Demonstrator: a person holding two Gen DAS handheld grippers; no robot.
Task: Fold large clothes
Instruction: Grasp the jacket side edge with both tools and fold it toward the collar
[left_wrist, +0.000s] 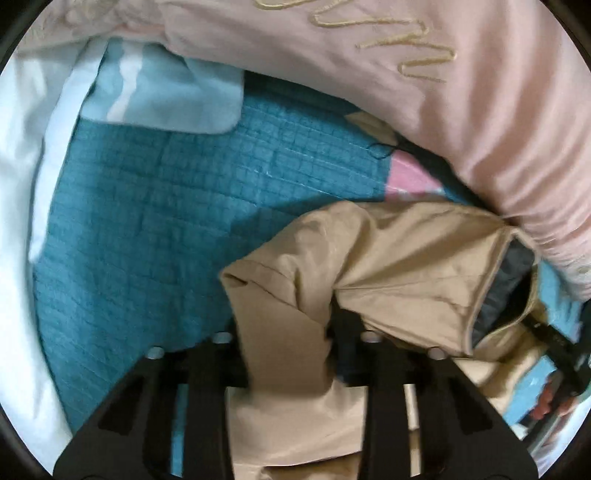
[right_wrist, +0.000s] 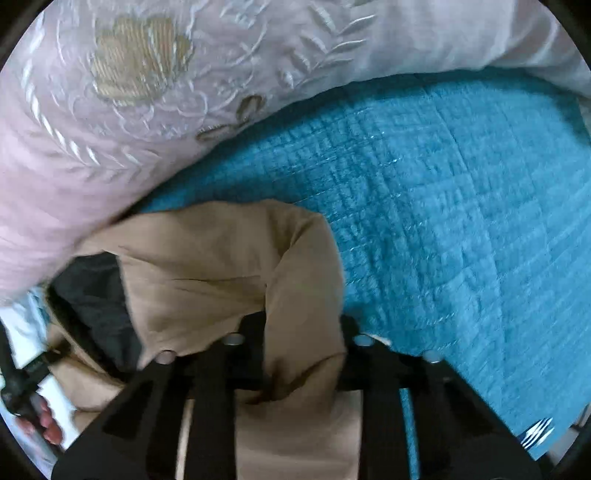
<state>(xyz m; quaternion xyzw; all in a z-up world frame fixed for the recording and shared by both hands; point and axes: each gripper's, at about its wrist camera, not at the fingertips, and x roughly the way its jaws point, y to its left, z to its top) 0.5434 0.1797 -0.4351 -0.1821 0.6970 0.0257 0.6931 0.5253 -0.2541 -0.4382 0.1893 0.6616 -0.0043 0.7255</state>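
Note:
A tan garment (left_wrist: 388, 254) with a dark grey lining (left_wrist: 513, 273) lies bunched on a teal quilted bedspread (left_wrist: 166, 206). My left gripper (left_wrist: 286, 328) is shut on a fold of its tan cloth, which bulges up between the black fingers. In the right wrist view the same tan garment (right_wrist: 221, 258) shows its dark lining (right_wrist: 92, 295) at the left. My right gripper (right_wrist: 303, 328) is shut on another tan fold, the cloth pinched between the fingers. The other gripper (right_wrist: 26, 380) and the hand holding it appear at the lower left edge there.
A big pink embroidered pillow (left_wrist: 443, 92) presses against the garment's far side; it fills the top left of the right wrist view (right_wrist: 129, 92). A light blue folded cloth (left_wrist: 166, 96) and white bedding (left_wrist: 22, 184) lie at the left. The teal bedspread (right_wrist: 461, 221) stretches right.

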